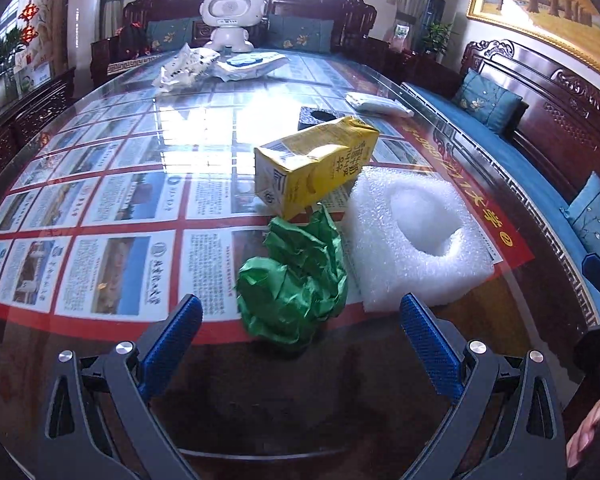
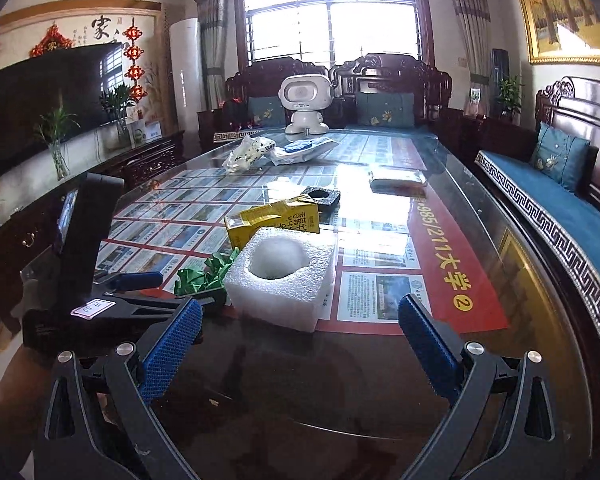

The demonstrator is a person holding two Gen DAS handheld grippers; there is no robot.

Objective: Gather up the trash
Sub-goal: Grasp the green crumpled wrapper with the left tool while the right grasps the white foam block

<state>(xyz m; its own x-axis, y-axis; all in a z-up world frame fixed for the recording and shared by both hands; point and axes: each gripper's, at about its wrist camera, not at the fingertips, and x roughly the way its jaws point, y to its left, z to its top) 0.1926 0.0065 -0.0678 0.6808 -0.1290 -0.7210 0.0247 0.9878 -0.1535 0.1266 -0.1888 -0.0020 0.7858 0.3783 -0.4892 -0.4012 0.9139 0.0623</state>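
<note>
Green crumpled paper [image 1: 294, 280] lies nearest in the left wrist view, just ahead of the left tool [image 1: 300, 328], whose blue pads stand wide apart with nothing between them. Touching the paper's far side is a yellow carton [image 1: 312, 164] on its side, and just beside both, toward the worktop's [image 1: 100, 152] right edge, sits a white foam block [image 1: 416, 240]. Farther off are a small black foam piece [image 1: 318, 116], a white packet [image 1: 376, 102], and crumpled white wrappers [image 1: 188, 66] near the far end.

From the right wrist view, the right tool [image 2: 300, 328] is likewise fully spread and empty, aimed at the white foam block [image 2: 284, 276] near the worktop's [image 2: 480, 300] near edge. No bin or bag shows anywhere. Judging by this, collection has barely begun: every piece remains on the glass.
</note>
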